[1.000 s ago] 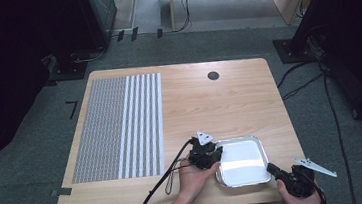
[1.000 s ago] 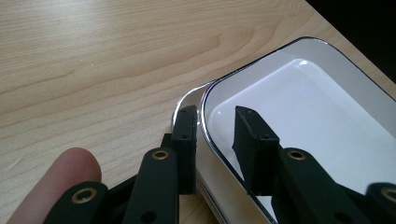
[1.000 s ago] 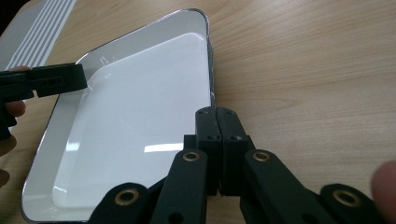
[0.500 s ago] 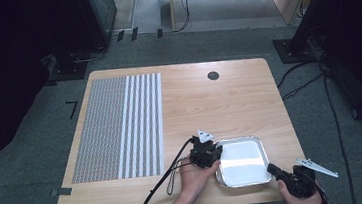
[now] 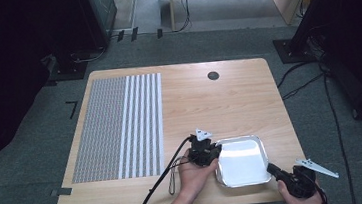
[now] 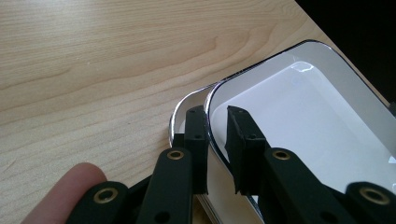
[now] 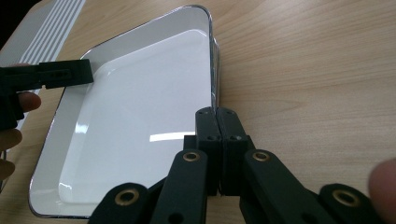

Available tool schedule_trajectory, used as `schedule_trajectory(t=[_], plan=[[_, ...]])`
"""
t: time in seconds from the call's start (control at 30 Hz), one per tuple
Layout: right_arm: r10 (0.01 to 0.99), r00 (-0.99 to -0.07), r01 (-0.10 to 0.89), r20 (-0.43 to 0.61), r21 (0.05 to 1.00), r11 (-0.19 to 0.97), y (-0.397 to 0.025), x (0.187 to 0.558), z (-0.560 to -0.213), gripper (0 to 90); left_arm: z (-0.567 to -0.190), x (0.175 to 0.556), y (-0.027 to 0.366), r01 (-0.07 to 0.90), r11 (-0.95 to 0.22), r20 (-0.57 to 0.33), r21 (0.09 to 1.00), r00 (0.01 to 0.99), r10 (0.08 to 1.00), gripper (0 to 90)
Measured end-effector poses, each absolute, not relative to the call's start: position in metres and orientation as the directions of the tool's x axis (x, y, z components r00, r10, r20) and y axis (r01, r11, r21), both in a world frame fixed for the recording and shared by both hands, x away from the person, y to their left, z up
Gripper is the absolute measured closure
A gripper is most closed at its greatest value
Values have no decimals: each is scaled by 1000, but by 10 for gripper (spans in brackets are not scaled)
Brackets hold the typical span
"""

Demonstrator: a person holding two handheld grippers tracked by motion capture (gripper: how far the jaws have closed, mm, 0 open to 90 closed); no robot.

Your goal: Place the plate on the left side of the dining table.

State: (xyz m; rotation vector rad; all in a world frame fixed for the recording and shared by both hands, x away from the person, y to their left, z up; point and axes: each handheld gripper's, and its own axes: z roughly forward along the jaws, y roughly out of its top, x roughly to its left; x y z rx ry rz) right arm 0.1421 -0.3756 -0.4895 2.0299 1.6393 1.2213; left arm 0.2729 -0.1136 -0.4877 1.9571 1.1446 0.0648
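Left tool [image 6: 215, 140] straddled the tray [image 5: 242, 162] rim at the worktop [image 5: 219, 103] front edge, jaws apart (not yet clamped); right tool [image 7: 219, 140] was closed empty. Recommend seating the rim fully before squeezing.

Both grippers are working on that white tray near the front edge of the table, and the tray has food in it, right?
Not quite. The tray is empty: the right gripper view shows a bare white bottom. The rest holds: the left gripper straddles its rim, and the right gripper is at its rim, near the table's front edge.
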Motion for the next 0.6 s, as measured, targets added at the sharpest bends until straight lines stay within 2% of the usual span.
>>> schedule_trajectory(t=[0.6], plan=[[910,4,670,414,675,-310,-361,144,-485,900,-482,280,-103,695,-240,-332,677,580,744,811]])
